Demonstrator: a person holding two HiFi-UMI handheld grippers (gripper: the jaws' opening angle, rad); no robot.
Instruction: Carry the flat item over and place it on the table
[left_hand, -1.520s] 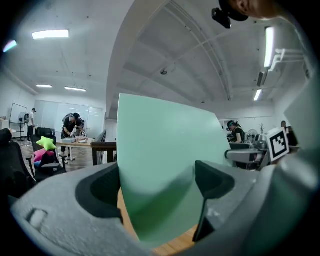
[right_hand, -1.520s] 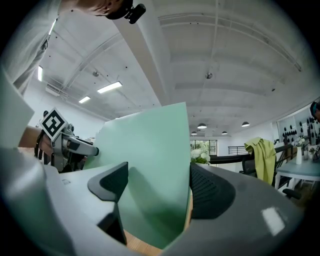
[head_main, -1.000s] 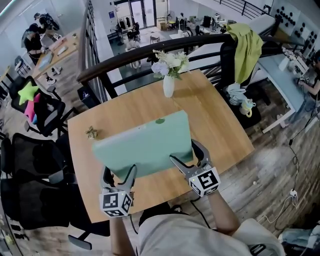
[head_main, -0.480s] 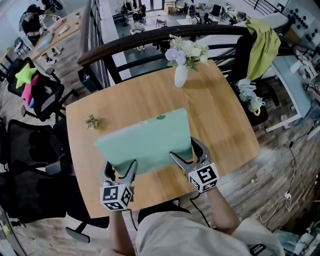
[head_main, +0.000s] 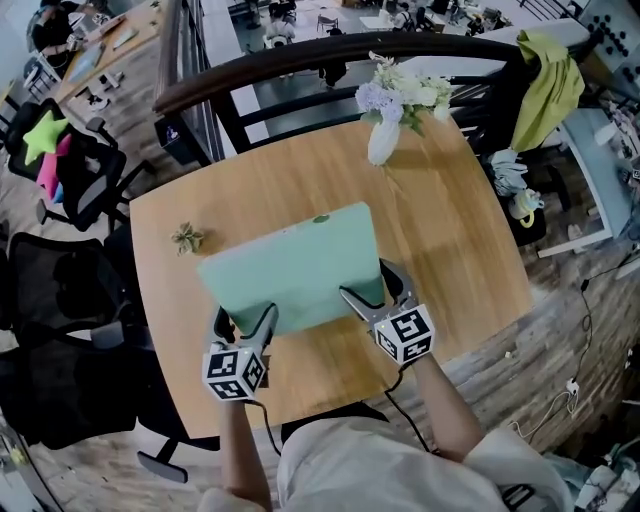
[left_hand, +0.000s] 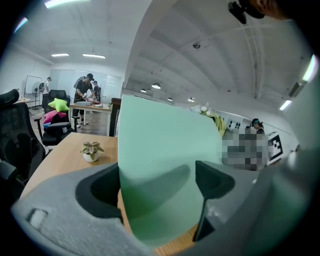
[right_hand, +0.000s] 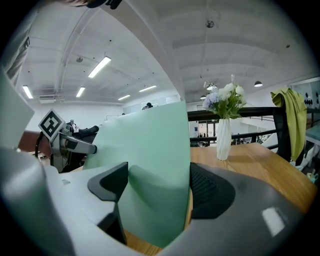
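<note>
A flat mint-green board (head_main: 292, 265) hangs level over the middle of the wooden table (head_main: 440, 230). My left gripper (head_main: 245, 325) is shut on its near left edge and my right gripper (head_main: 375, 297) is shut on its near right corner. In the left gripper view the board (left_hand: 165, 170) stands between both jaws and fills the centre. The right gripper view shows the same board (right_hand: 155, 165) pinched between its jaws, with the left gripper's marker cube (right_hand: 51, 125) beyond it. Whether the board touches the table is hidden.
A white vase of flowers (head_main: 385, 135) stands at the table's far edge. A tiny potted plant (head_main: 186, 238) sits at the far left. Black office chairs (head_main: 60, 300) crowd the left side. A dark railing (head_main: 300, 65) runs behind, with a green cloth (head_main: 552, 70) draped on it.
The view has shifted so the table and vase sit further right and higher. The board stays gripped by both grippers and has come slightly lower and nearer the table's middle.
</note>
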